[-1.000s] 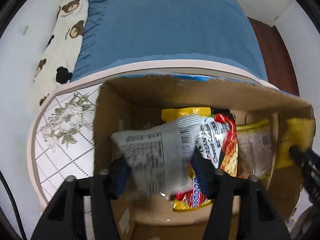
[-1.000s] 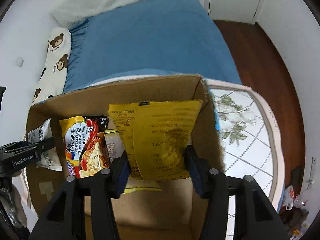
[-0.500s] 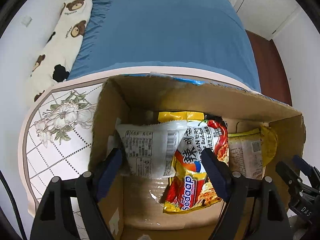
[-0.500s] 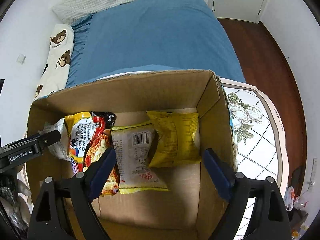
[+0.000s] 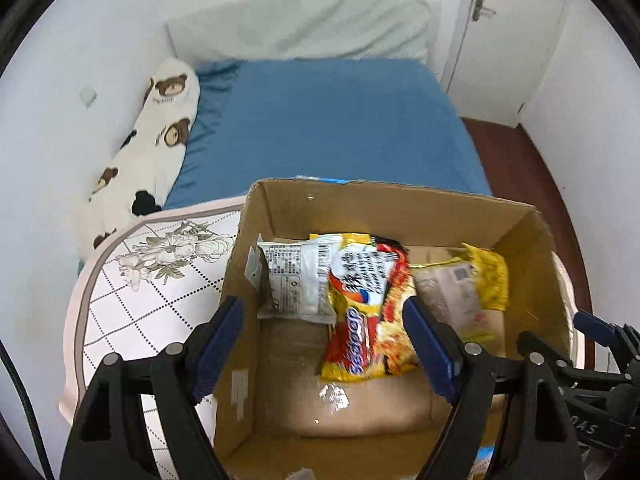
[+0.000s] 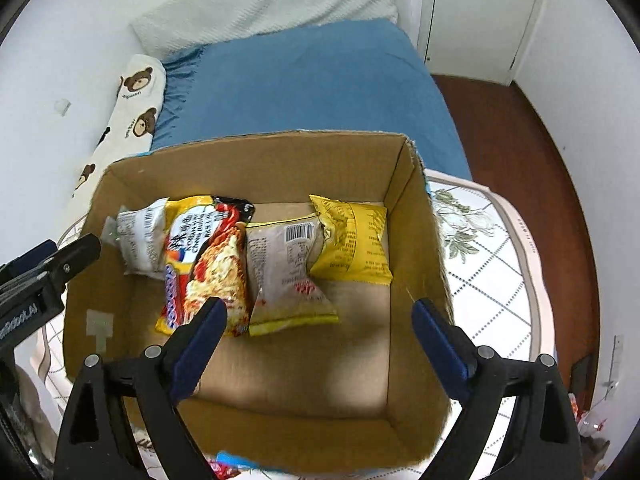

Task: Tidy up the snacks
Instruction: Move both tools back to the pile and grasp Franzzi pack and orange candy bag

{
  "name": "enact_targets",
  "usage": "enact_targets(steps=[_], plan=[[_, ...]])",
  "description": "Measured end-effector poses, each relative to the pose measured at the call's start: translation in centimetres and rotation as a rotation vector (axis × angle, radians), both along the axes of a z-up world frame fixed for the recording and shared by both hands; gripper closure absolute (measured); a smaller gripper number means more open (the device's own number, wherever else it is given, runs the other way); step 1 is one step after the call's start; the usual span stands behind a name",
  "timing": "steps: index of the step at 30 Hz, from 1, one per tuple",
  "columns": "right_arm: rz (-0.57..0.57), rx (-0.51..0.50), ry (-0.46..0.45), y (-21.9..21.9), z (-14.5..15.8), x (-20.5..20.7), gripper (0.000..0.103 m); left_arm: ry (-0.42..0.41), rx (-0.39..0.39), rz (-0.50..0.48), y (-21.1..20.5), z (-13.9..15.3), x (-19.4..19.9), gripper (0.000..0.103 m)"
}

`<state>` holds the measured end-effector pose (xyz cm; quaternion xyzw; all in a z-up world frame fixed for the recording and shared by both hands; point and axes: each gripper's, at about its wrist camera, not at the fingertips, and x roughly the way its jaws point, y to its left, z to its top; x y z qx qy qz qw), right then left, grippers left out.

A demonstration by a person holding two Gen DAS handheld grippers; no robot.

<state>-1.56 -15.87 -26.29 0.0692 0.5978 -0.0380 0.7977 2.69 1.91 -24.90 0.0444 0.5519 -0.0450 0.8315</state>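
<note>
An open cardboard box (image 5: 532, 264) (image 6: 256, 160) holds several snack packets in a row: a silver-white packet (image 5: 298, 278) (image 6: 140, 240), a red and yellow noodle packet (image 5: 368, 308) (image 6: 208, 264), a pale packet with a barcode (image 5: 446, 294) (image 6: 284, 272) and a yellow packet (image 5: 490, 276) (image 6: 352, 248). My left gripper (image 5: 324, 340) is open and empty above the box's left part. My right gripper (image 6: 318, 340) is open and empty above the box's right part. The left gripper also shows at the left edge of the right wrist view (image 6: 44, 280).
The box stands on a small table with a white floral cloth (image 5: 148, 280) (image 6: 500, 272). Behind it is a bed with a blue sheet (image 5: 328, 128), a bear-print pillow (image 5: 152, 152) and a white pillow (image 6: 272, 4). Wooden floor (image 6: 532, 152) lies to the right.
Both grippers opened and let go: the left dropped the silver-white packet, the right the yellow packet. Both packets now lie in the box. Both grippers have pulled back and up.
</note>
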Motion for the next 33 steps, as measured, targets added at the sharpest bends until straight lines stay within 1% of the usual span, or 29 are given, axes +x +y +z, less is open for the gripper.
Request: enact_targets(steps=[4, 6, 9, 13, 17, 20, 22, 25, 28, 29, 30, 33], plan=[[0.010, -0.028, -0.052, 0.7, 2.5, -2.3, 0.007, -0.052, -0.010, -0.016, -0.3, 2.4, -2.5, 0.022], [0.011, -0.039, -0.081, 1.1, 3.8, -3.5, 0.007, -0.072, -0.028, -0.014, -0.1, 3.6, -3.7, 0.022], [0.012, -0.040, -0.118, 1.4, 5.8, -5.3, 0.007, -0.107, -0.048, -0.018, 0.1, 5.3, -5.5, 0.022], [0.004, -0.025, -0.162, 1.9, 8.2, -7.9, 0.007, -0.136, -0.074, -0.023, 0.3, 7.1, -7.7, 0.022], [-0.005, 0.014, -0.174, 2.3, 9.8, -10.4, 0.007, -0.156, -0.088, -0.021, 0.9, 8.2, -10.2, 0.022], [-0.015, 0.034, -0.168, 2.5, 9.8, -12.1, 0.007, -0.129, -0.096, -0.014, 1.5, 7.6, -12.0, 0.022], [-0.030, 0.044, -0.143, 2.3, 9.0, -13.4, 0.007, -0.095, -0.101, -0.003, 2.2, 6.6, -13.1, 0.022], [-0.058, 0.070, -0.075, 1.7, 6.4, -14.8, 0.007, -0.025, -0.101, 0.021, 3.6, 4.0, -14.5, 0.022], [-0.087, 0.090, 0.001, 0.7, 2.7, -15.8, 0.007, 0.074, -0.097, 0.069, 5.5, 0.3, -15.7, 0.022], [-0.095, 0.093, 0.023, 0.5, 1.4, -16.0, 0.007, 0.119, -0.101, 0.091, 6.3, -1.2, -16.1, 0.022], [-0.100, 0.100, 0.045, 0.2, 0.1, -16.1, 0.007, 0.169, -0.108, 0.116, 7.2, -2.7, -16.4, 0.022], [-0.113, 0.119, 0.113, -0.3, -3.9, -16.2, 0.007, 0.272, -0.135, 0.182, 9.0, -6.1, -17.3, 0.022]])
